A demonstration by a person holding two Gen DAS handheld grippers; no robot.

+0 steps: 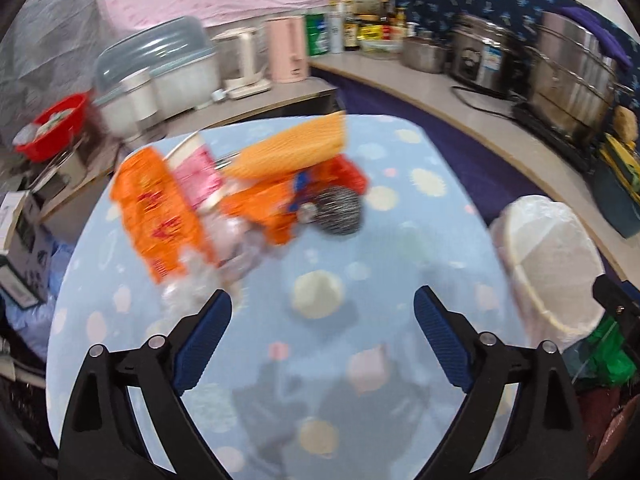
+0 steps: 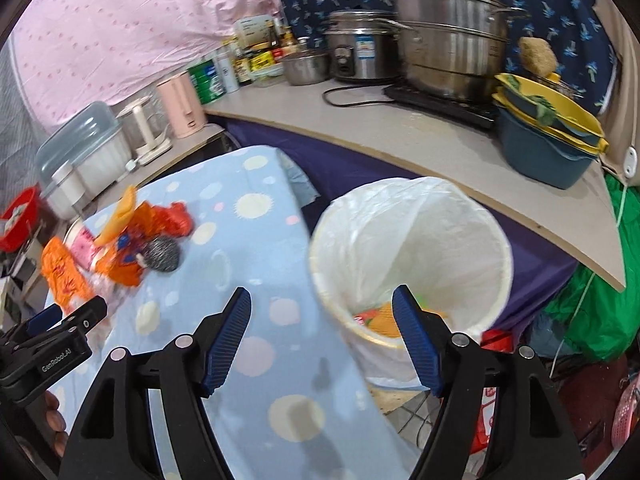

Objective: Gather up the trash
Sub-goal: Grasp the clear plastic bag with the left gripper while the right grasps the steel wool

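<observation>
The right wrist view looks down into the bin (image 2: pixel 412 248), which has a white bag inside it, and only this view shows orange and red scraps (image 2: pixel 380 318) lying at its bottom. The left wrist view shows just the bin's rim at the right edge of the frame, and it cannot see inside. The left wrist view shows the trash pile (image 1: pixel 240 208) big and blurry in the middle left of the frame, on the blue spotted bench (image 1: pixel 400 184). In the pile are orange wrappers (image 1: pixel 160 216), a pink packet (image 1: pixel 198 178), a crinkly clear bag and a round metal scrubber (image 1: pixel 340 210). In the right wrist view the same pile is small, at the middle left. The left gripper (image 1: pixel 322 312) has its jaws spread wide with nothing between them; the pile is above them and a little to the left, and the clear bag comes near the left jaw tip. The right gripper (image 2: pixel 322 312) also has its jaws spread and holds nothing. The bin is just above its right jaw, and the pile is well off to the left.
</observation>
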